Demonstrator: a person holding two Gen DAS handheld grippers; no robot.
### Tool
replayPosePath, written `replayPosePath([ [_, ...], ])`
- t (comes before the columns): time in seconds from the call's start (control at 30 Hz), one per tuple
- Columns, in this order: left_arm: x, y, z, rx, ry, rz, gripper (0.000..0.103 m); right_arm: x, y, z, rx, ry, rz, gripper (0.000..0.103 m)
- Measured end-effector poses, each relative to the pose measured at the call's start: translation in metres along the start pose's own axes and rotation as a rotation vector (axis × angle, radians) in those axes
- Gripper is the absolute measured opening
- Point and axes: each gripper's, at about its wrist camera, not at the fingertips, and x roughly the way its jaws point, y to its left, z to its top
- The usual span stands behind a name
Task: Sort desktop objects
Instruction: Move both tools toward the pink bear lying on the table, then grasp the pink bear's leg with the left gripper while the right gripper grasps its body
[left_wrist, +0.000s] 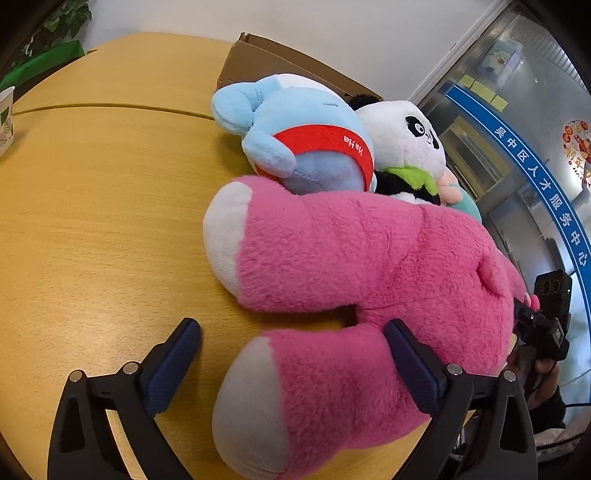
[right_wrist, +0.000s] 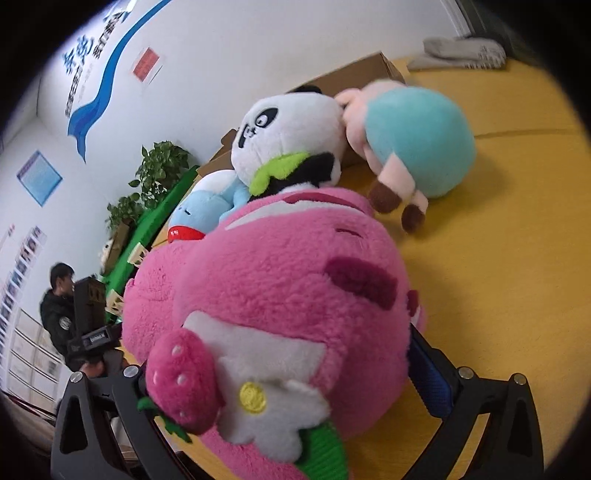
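Note:
A big pink plush bear (left_wrist: 369, 258) lies on the wooden table (left_wrist: 92, 221). My left gripper (left_wrist: 297, 354) is open around the bear's near leg; the right finger (left_wrist: 410, 362) touches the fur, the left finger (left_wrist: 184, 350) stands apart. My right gripper (right_wrist: 284, 362) is open with the bear's head (right_wrist: 288, 288) filling the gap. Its right finger (right_wrist: 428, 376) sits against the head, and its left finger is hidden behind a plush strawberry (right_wrist: 184, 376). Behind the bear lie a blue plush (left_wrist: 295, 147) with a red scarf, a panda (left_wrist: 402, 147) and a pink-and-teal plush (right_wrist: 417, 144).
A cardboard box (left_wrist: 258, 62) stands behind the plush toys by the wall. A paper cup (left_wrist: 6, 118) sits at the far left of the table, a grey cloth (right_wrist: 461, 51) at its far end. A person (right_wrist: 59, 306) stands in the background near plants (right_wrist: 155, 173).

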Motion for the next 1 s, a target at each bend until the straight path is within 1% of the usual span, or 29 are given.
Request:
replayPosePath([
  [0.07,-0.001,-0.001,-0.001,0.006,0.002,0.005,0.101,-0.001,0.004,-0.001,-0.014,-0.021,-0.016,0.103],
  [0.33,-0.006,-0.002,-0.005,0.023,-0.02,0.008,0.101,-0.002,0.003,-0.007,-0.015,-0.075,-0.028,0.103],
  [0.53,-0.014,-0.003,-0.009,0.036,-0.022,-0.017,0.101,-0.001,0.004,-0.004,-0.029,-0.049,-0.04,0.103],
  [0.63,-0.015,0.001,-0.012,0.019,-0.017,-0.059,0.1,0.001,0.0,-0.002,-0.013,-0.03,-0.022,0.103],
  [0.67,-0.014,0.002,-0.013,0.01,-0.011,-0.073,0.098,0.003,-0.001,-0.001,-0.014,-0.016,-0.017,0.103],
  [0.73,-0.011,0.005,-0.014,-0.018,0.005,-0.11,0.082,0.004,-0.001,0.001,-0.026,0.01,-0.013,0.103],
  [0.77,-0.011,0.005,-0.015,-0.028,0.005,-0.125,0.079,0.003,-0.001,0.0,-0.031,0.014,-0.015,0.102],
  [0.8,-0.013,0.005,-0.015,-0.028,0.0,-0.123,0.074,0.003,0.0,0.0,-0.037,0.018,-0.017,0.101],
  [0.83,-0.015,0.005,-0.015,-0.028,-0.002,-0.122,0.072,0.001,0.001,0.0,-0.044,0.015,-0.021,0.1],
  [0.9,-0.018,0.006,-0.015,-0.035,0.0,-0.121,0.064,-0.003,0.005,-0.003,-0.067,-0.014,-0.032,0.095],
  [1.0,-0.022,0.009,-0.017,-0.051,0.005,-0.126,0.056,-0.008,0.015,-0.008,-0.122,-0.048,-0.066,0.094],
])
